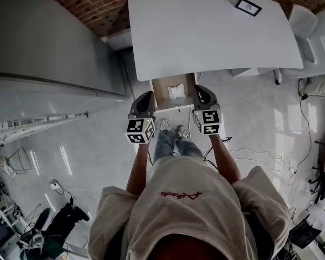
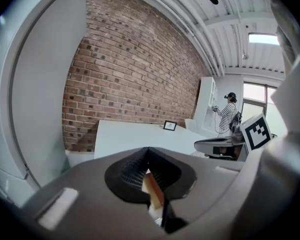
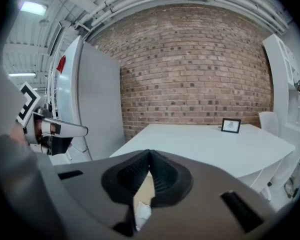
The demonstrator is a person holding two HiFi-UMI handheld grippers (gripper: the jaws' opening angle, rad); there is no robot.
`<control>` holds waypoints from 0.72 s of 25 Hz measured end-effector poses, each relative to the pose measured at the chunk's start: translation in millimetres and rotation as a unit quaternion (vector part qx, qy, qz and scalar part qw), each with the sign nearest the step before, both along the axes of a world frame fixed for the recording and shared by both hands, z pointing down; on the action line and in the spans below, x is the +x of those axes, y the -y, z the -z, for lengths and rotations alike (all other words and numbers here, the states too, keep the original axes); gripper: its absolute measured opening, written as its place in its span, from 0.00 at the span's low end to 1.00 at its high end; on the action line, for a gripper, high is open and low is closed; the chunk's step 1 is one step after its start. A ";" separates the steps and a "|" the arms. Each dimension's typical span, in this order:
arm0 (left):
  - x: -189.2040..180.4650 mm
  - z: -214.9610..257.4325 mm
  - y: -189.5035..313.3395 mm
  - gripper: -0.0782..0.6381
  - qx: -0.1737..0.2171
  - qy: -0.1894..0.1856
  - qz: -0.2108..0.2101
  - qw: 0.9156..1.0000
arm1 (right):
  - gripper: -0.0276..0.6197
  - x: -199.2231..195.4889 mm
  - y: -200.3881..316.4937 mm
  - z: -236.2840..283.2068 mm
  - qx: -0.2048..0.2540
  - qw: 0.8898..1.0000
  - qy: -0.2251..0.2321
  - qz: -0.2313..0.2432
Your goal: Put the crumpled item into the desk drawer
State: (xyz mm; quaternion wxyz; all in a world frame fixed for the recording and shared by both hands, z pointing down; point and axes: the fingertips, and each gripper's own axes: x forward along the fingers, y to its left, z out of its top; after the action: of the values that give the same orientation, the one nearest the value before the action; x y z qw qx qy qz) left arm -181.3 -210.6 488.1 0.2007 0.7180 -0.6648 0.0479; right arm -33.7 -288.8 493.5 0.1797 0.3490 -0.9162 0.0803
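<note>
White crumpled item [image 1: 176, 91] sits in the open drawer [image 1: 161, 93]. The left gripper [image 1: 143, 99] and right gripper [image 1: 202, 95], both pinched empty, should push its near front evenly.

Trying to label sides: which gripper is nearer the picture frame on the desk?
Right. The right gripper is at the right edge of the drawer, on the same side of the desk as the picture frame; the left gripper is across the drawer, farther away.

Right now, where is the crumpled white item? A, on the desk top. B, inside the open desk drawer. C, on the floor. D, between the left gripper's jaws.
B: the head view shows the crumpled white item lying inside the open desk drawer.
</note>
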 end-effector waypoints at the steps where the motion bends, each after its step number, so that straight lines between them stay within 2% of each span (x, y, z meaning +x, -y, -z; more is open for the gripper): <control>1: -2.8 5.5 1.0 0.12 0.004 0.002 0.002 1.000 | 0.06 0.7 2.3 8.4 0.006 1.000 0.004 -0.003; 12: -30.7 74.5 22.3 0.12 0.060 0.045 0.009 0.997 | 0.06 9.8 31.9 85.5 0.082 0.996 0.031 -0.027; 18: -43.8 104.3 26.6 0.12 0.088 0.050 0.021 0.995 | 0.06 12.1 37.8 114.7 0.105 0.993 0.035 -0.034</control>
State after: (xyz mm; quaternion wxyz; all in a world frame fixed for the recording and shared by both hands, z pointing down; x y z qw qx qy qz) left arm -225.1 -237.1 383.8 0.1039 0.7157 -0.6904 0.0212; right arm -21.6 -326.6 378.7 0.1069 0.3935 -0.9131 0.0022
